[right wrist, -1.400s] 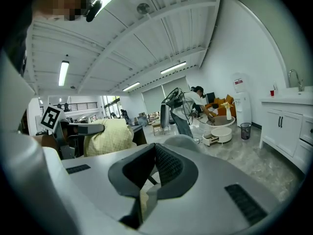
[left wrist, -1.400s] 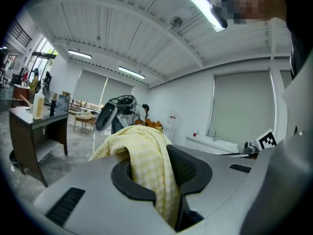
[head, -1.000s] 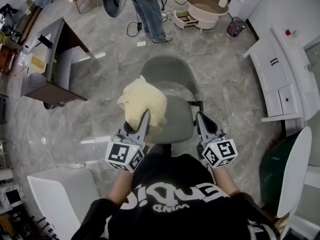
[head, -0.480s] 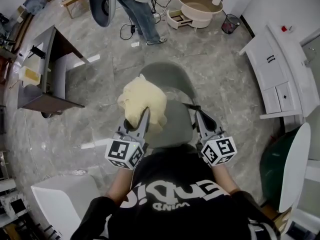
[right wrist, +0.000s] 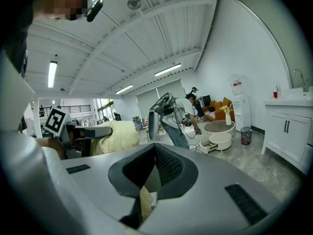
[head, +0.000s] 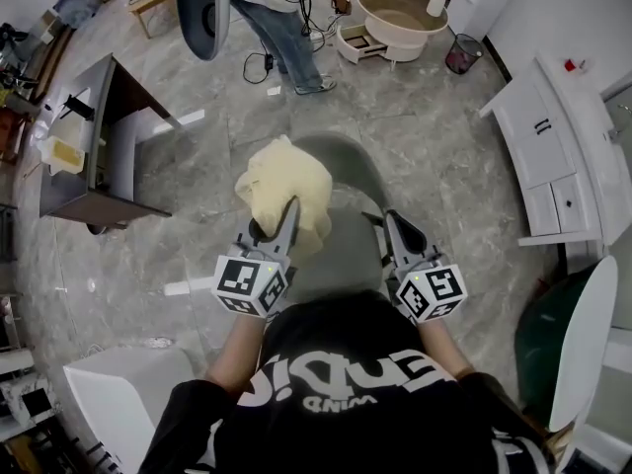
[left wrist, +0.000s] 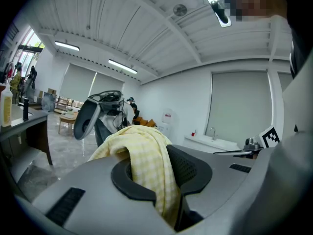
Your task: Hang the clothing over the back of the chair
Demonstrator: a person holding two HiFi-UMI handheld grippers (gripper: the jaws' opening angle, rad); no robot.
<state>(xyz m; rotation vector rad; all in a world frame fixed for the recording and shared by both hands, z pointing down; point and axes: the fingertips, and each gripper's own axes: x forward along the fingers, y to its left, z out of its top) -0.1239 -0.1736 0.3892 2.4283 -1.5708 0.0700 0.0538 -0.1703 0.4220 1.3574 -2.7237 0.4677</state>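
In the head view the left gripper is clamped on the yellow checked clothing, which sits as a loose bundle right at its tips, with no clear long axis. The bundle is over the left side of the grey-green chair. The chair's curved back lies just ahead of the jaws and runs across the picture, so the bundle seems to need carrying forward and spreading sideways along it. The left hand is nearer, and already at the back's left end. The right gripper points the same way over the seat's right side, beside the cloth but apart from it. The chair stands on a polished grey stone floor, with a dark desk to the left, white cabinets to the right, and a standing person and a round table well beyond. The left gripper view shows the fabric pinched between the two dark pads. It rises out of them in a fold and drapes away to the left. The right gripper view shows that gripper's jaws drawn close together. A small pale-yellow scrap sits low in the slit; I cannot tell what it is or whether it is pinched. The bundle hangs off to the left there.
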